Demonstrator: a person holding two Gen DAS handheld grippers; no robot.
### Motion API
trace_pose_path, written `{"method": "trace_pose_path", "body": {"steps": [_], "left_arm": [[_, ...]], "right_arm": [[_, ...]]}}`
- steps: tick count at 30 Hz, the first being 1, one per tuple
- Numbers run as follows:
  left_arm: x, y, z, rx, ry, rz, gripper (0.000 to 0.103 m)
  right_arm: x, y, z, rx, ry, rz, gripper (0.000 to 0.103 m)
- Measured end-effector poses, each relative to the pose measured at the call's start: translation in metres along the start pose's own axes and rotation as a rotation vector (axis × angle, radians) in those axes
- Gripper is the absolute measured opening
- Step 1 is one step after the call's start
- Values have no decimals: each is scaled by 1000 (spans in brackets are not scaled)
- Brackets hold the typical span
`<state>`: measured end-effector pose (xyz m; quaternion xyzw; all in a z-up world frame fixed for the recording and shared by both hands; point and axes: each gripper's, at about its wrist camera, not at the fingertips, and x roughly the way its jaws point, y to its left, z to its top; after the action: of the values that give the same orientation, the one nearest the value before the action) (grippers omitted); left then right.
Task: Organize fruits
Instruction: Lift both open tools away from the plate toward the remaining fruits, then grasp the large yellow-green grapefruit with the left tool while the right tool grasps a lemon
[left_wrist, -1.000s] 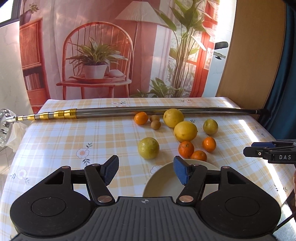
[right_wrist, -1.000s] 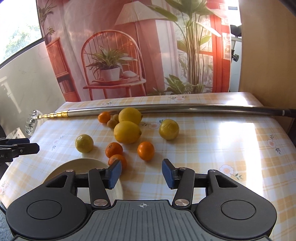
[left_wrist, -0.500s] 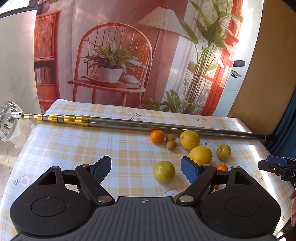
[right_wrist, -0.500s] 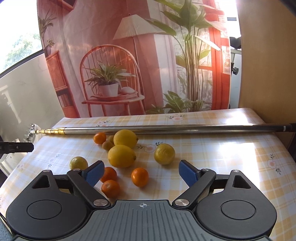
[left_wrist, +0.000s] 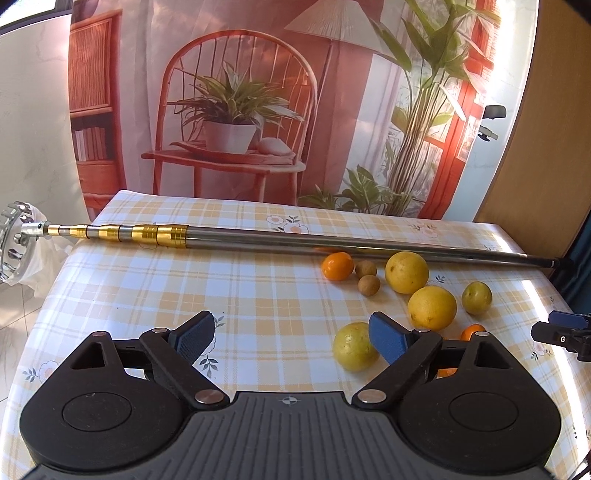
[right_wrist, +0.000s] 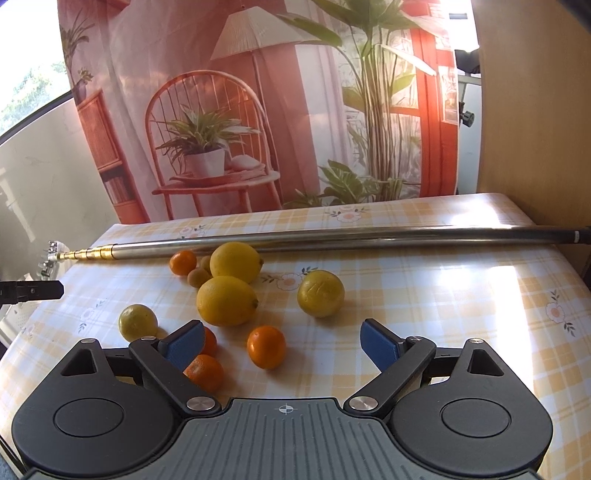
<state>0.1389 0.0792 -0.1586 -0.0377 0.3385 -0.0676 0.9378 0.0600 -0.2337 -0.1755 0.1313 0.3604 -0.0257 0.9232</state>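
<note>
No container shows now; the pale plate seen one second ago is out of both views. The left gripper (left_wrist: 291, 338) and right gripper (right_wrist: 282, 341) hold their fingers spread wider than before, gripping nothing. Closest lie the oranges (right_wrist: 266, 347), then the lemons (right_wrist: 226, 301) on the checked surface (right_wrist: 443, 295), with the metal pole (right_wrist: 332, 240) behind.
</note>
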Motion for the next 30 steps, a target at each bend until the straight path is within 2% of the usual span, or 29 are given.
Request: {"method": "trace_pose_path", "body": {"steps": [5, 9, 16, 20, 30], "left_arm": [[20, -10, -1, 52, 43, -9, 92], [32, -25, -5, 127, 42, -2, 92], [55, -45, -9, 199, 58, -76, 88], [70, -50, -13, 203, 95, -114, 84], [96, -52, -18, 193, 147, -129, 70]], "right_arm": [[10, -4, 4, 7, 11, -9, 90], [17, -6, 5, 11, 19, -7, 90], [29, -11, 6, 24, 32, -4, 90], [35, -14, 5, 23, 34, -6, 90], [46, -26, -2, 44, 48, -25, 90]]}}
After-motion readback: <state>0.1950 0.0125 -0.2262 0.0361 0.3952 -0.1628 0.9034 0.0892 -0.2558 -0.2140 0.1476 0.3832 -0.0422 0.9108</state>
